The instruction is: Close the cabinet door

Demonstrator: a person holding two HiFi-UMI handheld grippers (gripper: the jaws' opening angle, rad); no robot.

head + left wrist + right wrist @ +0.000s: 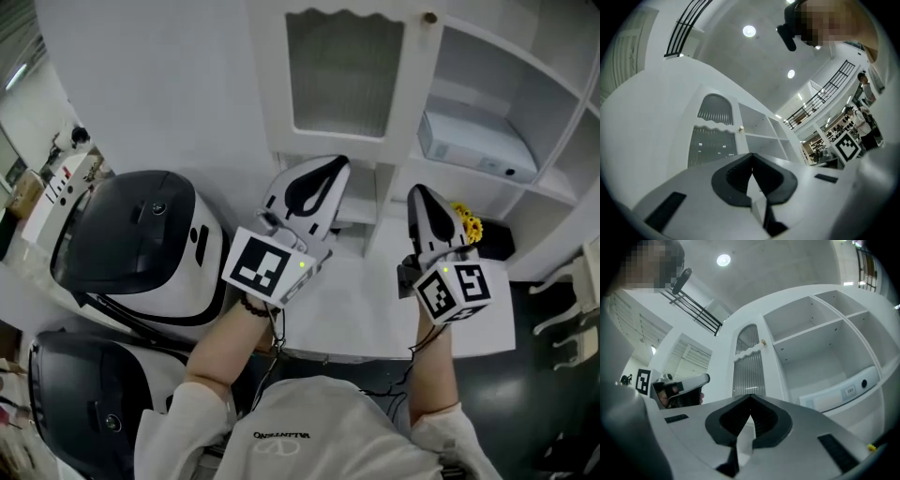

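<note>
At the bottom edge, a white sleeve [183,427] of soft cloth; the small print on the shirt is too fine to read. Above it are the left gripper [333,171] at centre left and the right gripper [420,195] at centre right, both smooth white plastic with black ribbed pads, each carrying a cube [267,267] printed with black-and-white squares. The left gripper's jaws are pressed together with nothing between them; the right gripper's likewise meet at the tips, empty. Beneath them lies a flat white table [375,314]; at far left are two rounded machines [141,239], glossy black tops over white shells. Further back, at centre right, is a bunch of yellow flowers [466,223]. Farthest, at top centre, is the cabinet door [342,70] — white frame, ribbed glass pane with a scalloped upper edge, a small round knob [429,17] on its right edge; it lies flat against the cabinet front, beside open white shelves [553,112] at upper right. On one shelf a long white box [473,145] bears a small label — unreadable.
</note>
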